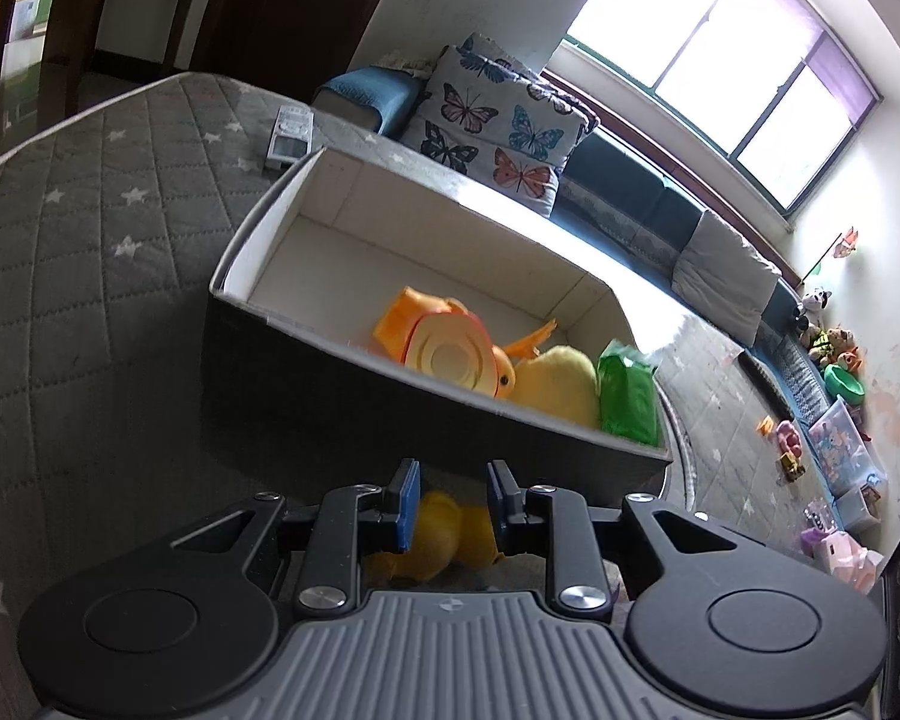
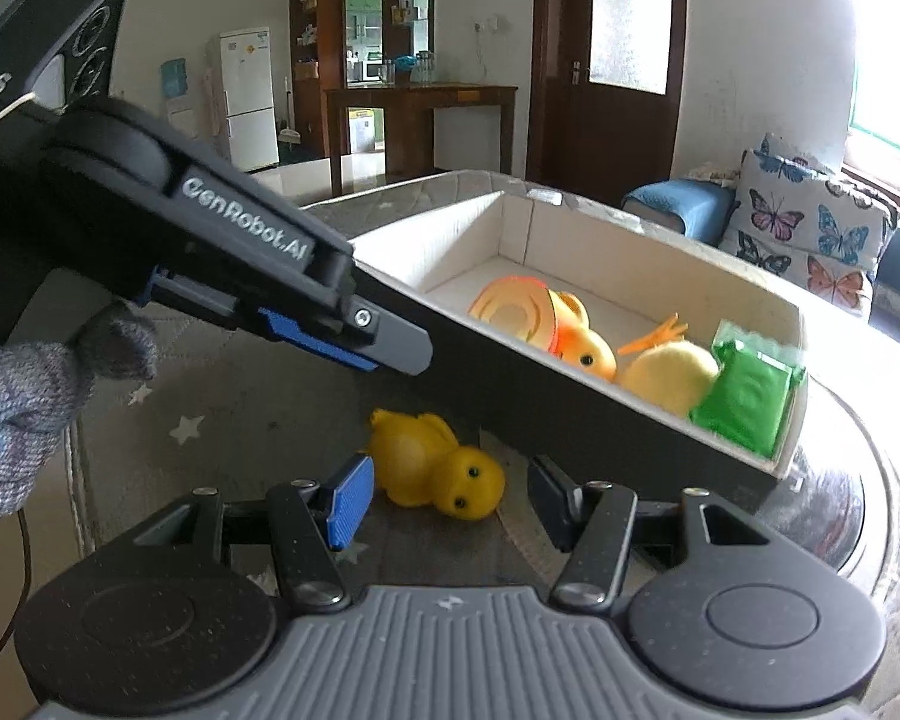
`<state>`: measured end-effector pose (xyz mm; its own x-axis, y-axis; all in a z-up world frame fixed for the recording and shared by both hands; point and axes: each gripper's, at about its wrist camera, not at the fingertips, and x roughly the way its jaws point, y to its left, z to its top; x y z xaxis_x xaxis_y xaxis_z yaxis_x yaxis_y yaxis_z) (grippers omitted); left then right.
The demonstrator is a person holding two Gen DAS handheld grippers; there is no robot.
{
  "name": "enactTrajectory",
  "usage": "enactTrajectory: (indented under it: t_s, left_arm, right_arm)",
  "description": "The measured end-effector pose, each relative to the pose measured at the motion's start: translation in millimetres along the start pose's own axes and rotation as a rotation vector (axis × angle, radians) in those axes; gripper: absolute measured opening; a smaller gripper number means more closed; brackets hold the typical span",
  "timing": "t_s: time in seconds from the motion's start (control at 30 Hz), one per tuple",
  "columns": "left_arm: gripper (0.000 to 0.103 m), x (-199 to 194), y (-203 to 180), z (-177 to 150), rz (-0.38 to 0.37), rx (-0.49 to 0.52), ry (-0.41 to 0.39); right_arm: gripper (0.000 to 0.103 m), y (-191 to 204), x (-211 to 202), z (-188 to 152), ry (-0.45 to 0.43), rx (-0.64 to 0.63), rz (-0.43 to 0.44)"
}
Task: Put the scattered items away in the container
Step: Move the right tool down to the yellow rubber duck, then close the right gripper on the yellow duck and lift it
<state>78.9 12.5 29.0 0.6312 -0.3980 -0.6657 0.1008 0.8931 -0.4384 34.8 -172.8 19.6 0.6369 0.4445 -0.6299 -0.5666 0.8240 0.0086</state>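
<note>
Grey quilt (image 2: 222, 420) under yellow duck (image 2: 432, 465).

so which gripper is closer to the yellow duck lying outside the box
Right, probably. The right gripper has its open fingertips either side of the yellow duck; the left gripper hangs above it, clear of it.

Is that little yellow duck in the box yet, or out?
Out. The yellow duck lies on its side on the star-patterned cover, in front of the box's dark outer wall.

grey star-quilted mattress (image 1: 90, 252), open box (image 1: 306, 354) on it, yellow duck (image 2: 438, 468) beside box, remote (image 1: 290, 137) behind
</note>
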Motion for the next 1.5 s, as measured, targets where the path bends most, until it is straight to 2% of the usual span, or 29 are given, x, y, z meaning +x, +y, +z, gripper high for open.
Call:
enactTrajectory:
  t_s: [0.47,0.8,1.0,1.27,1.43,1.5]
  left_arm:
    - [0.027,11.3,10.6,-8.1,0.014,-0.045,0.033]
    - [0.027,14.5,21.0,-6.4,0.013,-0.085,0.031]
    - [0.028,15.7,22.5,-6.0,-0.005,-0.099,0.032]
    - [0.029,18.7,27.0,-7.9,-0.017,-0.139,0.041]
    - [0.031,21.4,28.6,-10.2,-0.02,-0.161,0.045]
    - [0.031,23.6,28.8,-10.8,-0.016,-0.166,0.049]
  right_arm:
    - [0.059,-8.7,33.3,-4.7,0.049,0.04,0.033]
    - [0.059,6.6,21.1,-9.5,0.064,-0.006,0.076]
    - [0.059,10.3,20.6,-7.3,0.055,-0.038,0.052]
    - [0.056,12.7,31.7,-3.6,0.07,-0.068,0.035]
    - [0.044,15.1,34.9,-3.1,0.08,-0.076,0.023]
    - [0.044,16.0,36.9,-3.0,0.087,-0.077,0.032]
